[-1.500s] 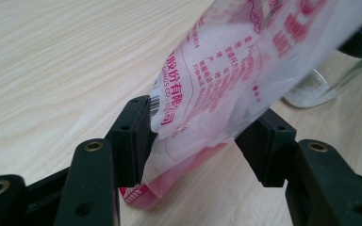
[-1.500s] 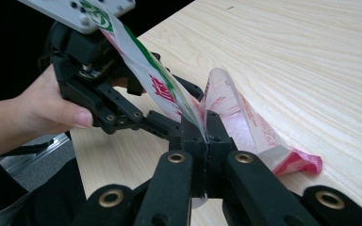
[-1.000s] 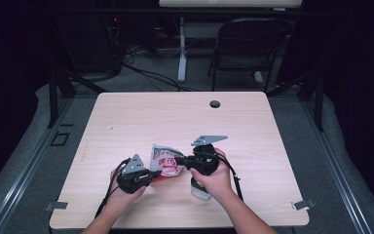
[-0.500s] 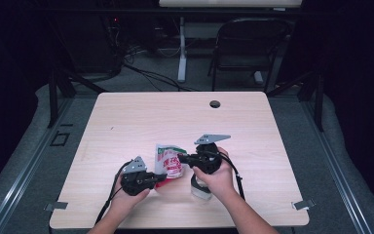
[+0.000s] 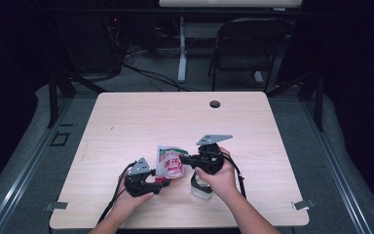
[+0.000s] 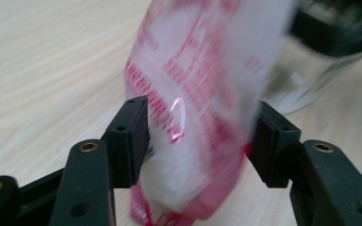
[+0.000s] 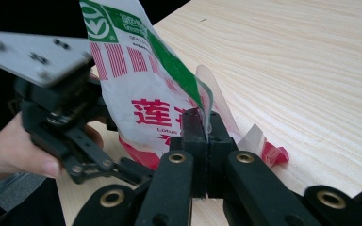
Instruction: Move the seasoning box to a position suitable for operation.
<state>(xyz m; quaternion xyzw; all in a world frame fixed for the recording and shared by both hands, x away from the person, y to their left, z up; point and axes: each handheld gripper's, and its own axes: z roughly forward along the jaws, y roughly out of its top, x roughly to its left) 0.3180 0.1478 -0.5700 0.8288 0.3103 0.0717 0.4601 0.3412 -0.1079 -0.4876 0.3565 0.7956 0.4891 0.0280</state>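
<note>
**Packet pinched in my right gripper, left jaws spread around it**

From the high view, I have both hands low at the near edge of the desk (image 5: 126, 122). My left gripper (image 5: 161, 181) sits just under the red-and-white packet (image 5: 169, 163), which stands up between my two hands. My right gripper (image 5: 184, 159) reaches in from the other side and meets the packet's edge. A clear jar (image 5: 200, 189) stands on the desk under my right hand (image 5: 219, 178).

In the left gripper view, my left gripper (image 6: 201, 141) has its jaws standing wide, having just been opening. The packet (image 6: 202, 94) hangs between them, blurred. It lies against the left pad or just off it; I cannot tell which, and the right pad sits at its edge without pressing. The jar (image 6: 311, 70) shows behind, dark-lidded.

In the right gripper view, my right gripper (image 7: 202, 122) is clamped tight on the packet's (image 7: 136, 80) clear plastic edge, pads pressed together on the film. The packet rises upright above the desk (image 7: 311, 70), green logo at the top, red characters lower. My left gripper (image 7: 136, 172) sits beyond it, held in my left hand (image 7: 14, 150).
</note>
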